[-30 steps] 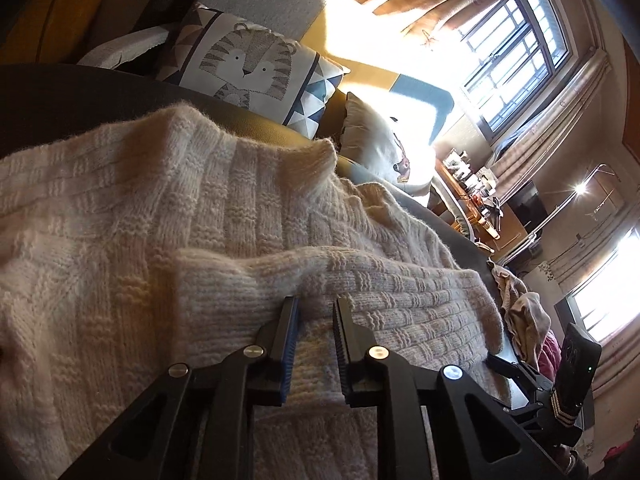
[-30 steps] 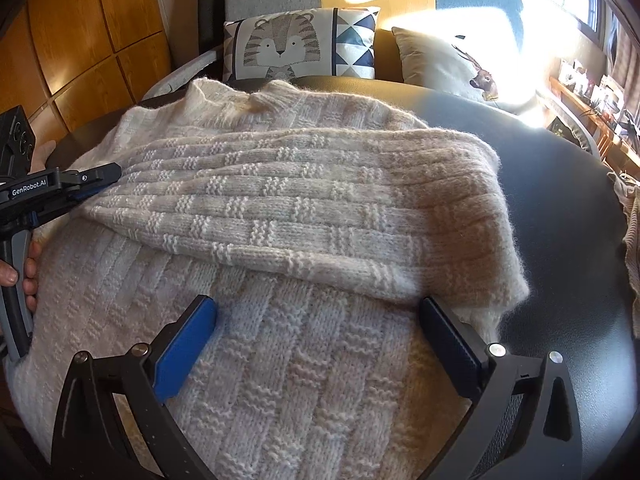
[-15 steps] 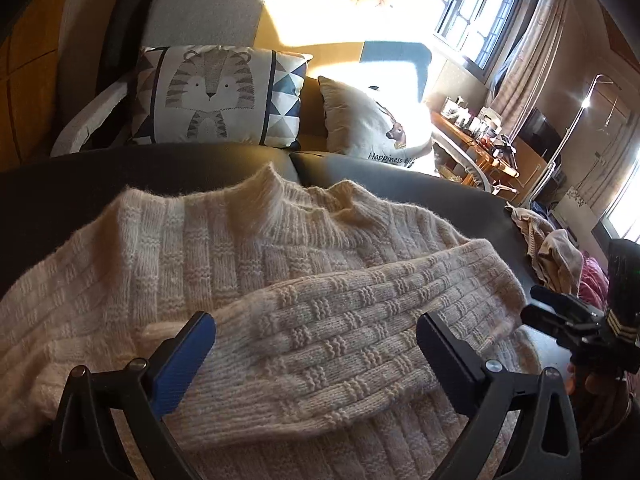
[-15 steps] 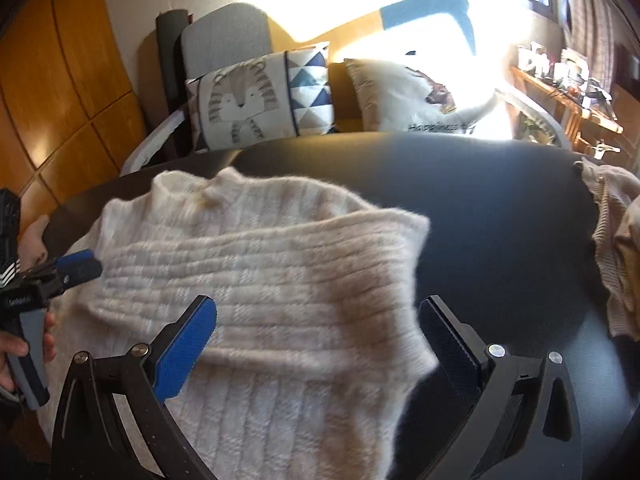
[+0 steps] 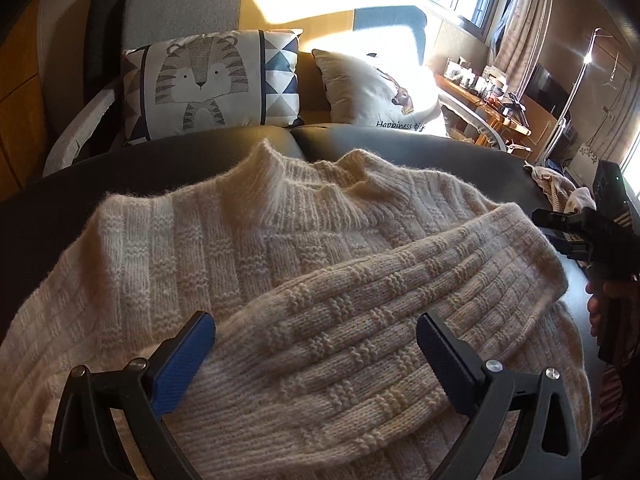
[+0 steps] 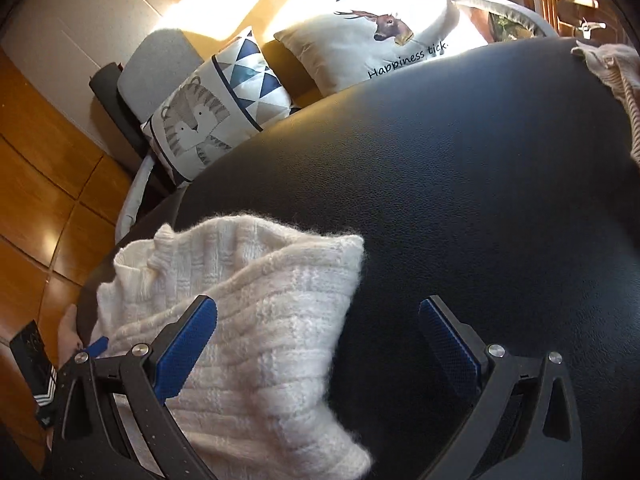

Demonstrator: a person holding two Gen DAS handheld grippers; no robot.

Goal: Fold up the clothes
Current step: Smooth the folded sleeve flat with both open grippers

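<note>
A cream, fuzzy knit sweater (image 5: 256,264) with a raised block-and-rib pattern lies flat on a dark, grained, leather-like round counter (image 6: 460,200). Its high collar points toward the far edge, and 1 sleeve (image 5: 400,304) is folded across the body.

The left hand-held gripper (image 5: 316,340) hovers just above the folded sleeve, tilted downward. Its 2 black fingers with blue ribbed pads are spread wide after just opening, and nothing is pinched between them.

The right hand-held gripper (image 6: 318,340) also tilts downward, its 2 fingers spread wide and empty. Its left finger is over the sweater's edge and its right finger over bare counter. In the left view it appears at the right edge, held in a person's hand (image 5: 598,304).

Beyond the counter sit a square tiger-print cushion (image 5: 208,84) with blue triangles and a pale cushion (image 6: 376,40) with a deer print. A loose beige knit garment (image 6: 616,76) lies at the counter's far right.
</note>
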